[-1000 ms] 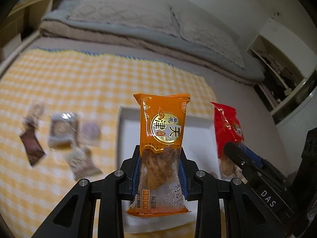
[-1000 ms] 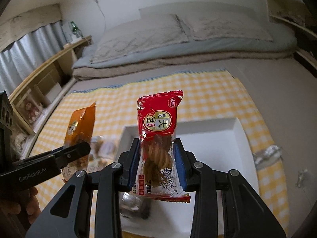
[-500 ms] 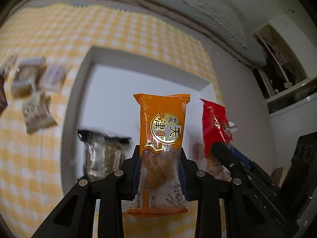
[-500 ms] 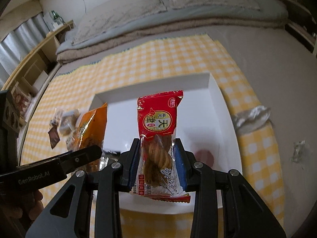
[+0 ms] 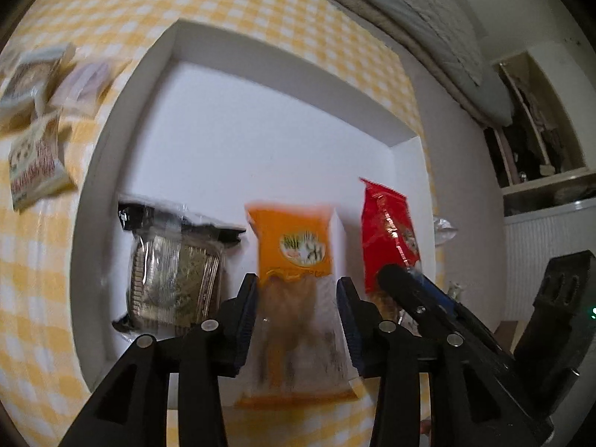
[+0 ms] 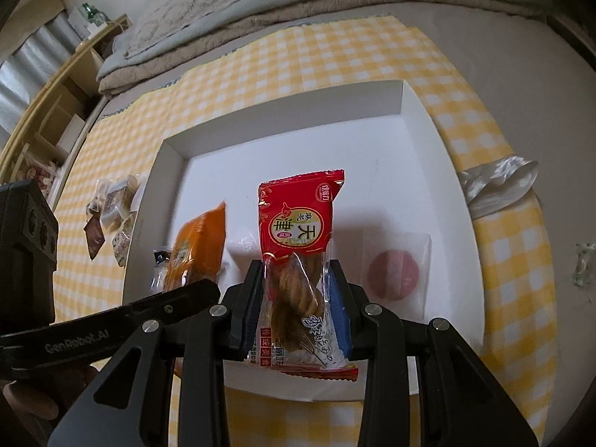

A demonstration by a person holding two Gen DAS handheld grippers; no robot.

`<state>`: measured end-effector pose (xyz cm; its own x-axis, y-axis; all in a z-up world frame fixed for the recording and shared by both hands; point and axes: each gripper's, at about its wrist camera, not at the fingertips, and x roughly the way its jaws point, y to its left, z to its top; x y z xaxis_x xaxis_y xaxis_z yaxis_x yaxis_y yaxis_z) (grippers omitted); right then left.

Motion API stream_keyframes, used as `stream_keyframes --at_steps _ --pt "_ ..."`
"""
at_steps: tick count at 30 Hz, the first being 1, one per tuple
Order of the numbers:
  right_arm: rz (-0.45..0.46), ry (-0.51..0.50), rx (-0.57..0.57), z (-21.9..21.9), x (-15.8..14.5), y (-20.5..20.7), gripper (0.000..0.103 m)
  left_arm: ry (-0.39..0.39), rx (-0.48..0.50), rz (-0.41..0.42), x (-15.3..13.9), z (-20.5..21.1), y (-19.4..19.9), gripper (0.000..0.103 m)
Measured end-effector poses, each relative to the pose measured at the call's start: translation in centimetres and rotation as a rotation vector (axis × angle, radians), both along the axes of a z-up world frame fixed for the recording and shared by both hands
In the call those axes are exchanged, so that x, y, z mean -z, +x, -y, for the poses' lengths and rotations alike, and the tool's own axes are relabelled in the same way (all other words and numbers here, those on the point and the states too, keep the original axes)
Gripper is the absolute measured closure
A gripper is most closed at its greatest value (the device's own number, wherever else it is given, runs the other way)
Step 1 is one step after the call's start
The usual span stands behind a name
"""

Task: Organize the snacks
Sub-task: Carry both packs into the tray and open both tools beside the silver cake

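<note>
The biggest risk I see is at the white tray (image 5: 111, 141): my left gripper (image 5: 296, 309) has just been opening, and the orange packet (image 5: 294, 246) between its jaws looks blurred, so I judge it is already slipping free. The pads no longer seem to press it. It could land on the dark-wrapped packet (image 5: 171, 264) beside it, or lean on the tray's near wall and tip out onto the checked cloth (image 6: 503, 260).

My right gripper (image 6: 296, 298) is closed firmly on the red packet (image 6: 298, 238), just above the tray floor. If I let go too high, it may fall on the round pink snack (image 6: 395, 270).

Counting: two grippers, one tray. In the tray I count one dark packet and one pink snack. Two packets are between the jaws. Left of the tray lies a small pile of snacks (image 5: 33, 111), at least three; blur hides the rest.
</note>
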<state>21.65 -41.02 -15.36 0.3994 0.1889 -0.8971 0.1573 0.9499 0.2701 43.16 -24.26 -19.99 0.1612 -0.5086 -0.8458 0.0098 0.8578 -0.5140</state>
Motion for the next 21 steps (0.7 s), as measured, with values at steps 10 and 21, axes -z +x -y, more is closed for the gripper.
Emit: stream_keyframes --at_steps 10,21 --pt "-0.034 0.000 -0.007 -0.1 0.9 0.5 0.064 0.091 0.084 0.070 -0.9 -0.5 -1.2 0.058" --pt "-0.042 -0.025 -0.013 0.2 0.6 -0.6 0.059 0.169 0.178 0.149 -2.9 -1.7 -4.0 0.048"
